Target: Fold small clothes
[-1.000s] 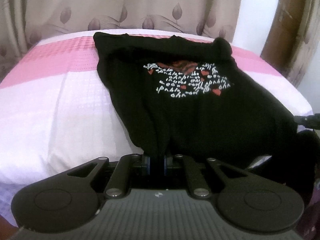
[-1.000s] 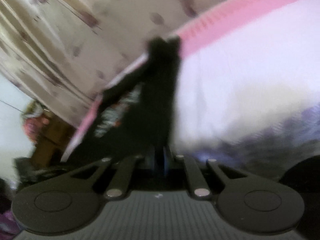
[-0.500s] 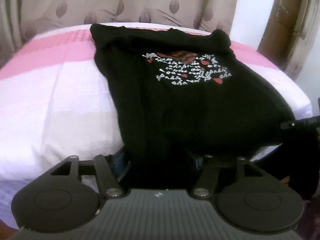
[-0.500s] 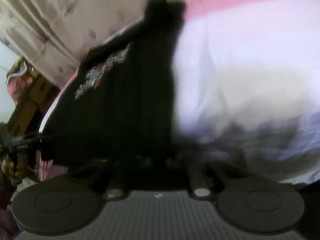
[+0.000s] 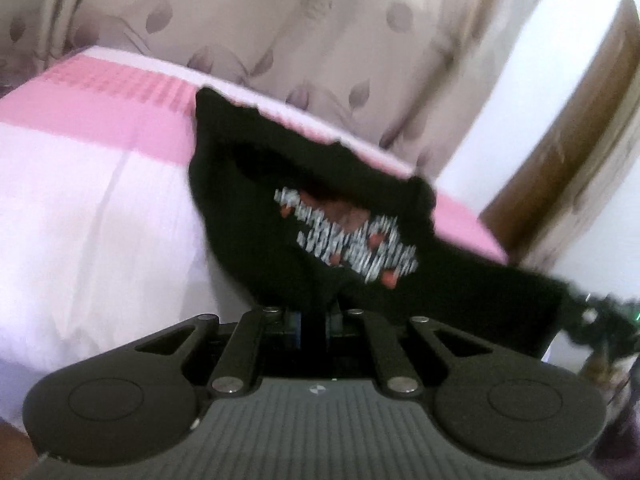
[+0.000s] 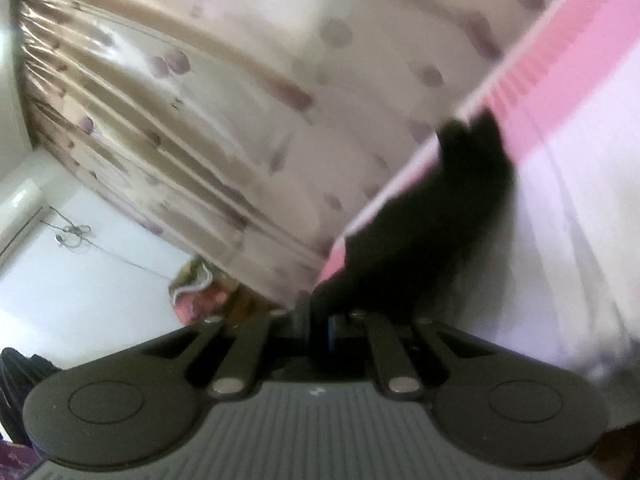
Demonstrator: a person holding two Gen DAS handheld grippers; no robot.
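Pinching the near hem of the black shirt [image 5: 256,240], the left gripper [image 5: 314,322] is clamping cloth between nearly closed fingers; the right gripper [image 6: 318,322] is gripping the other hem corner likewise. Both should be keeping level and taut, carrying the hem toward the collar lying farther off on the pink-and-white bed [image 5: 100,208]. White and red lettering [image 5: 352,246] is showing, too blurred to read.

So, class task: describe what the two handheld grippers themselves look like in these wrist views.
Both the left gripper and right gripper look alike: matte black, a ribbed grey top plate with a small white mark, two round discs, four link bars with silver pins, and blue-edged jaws.
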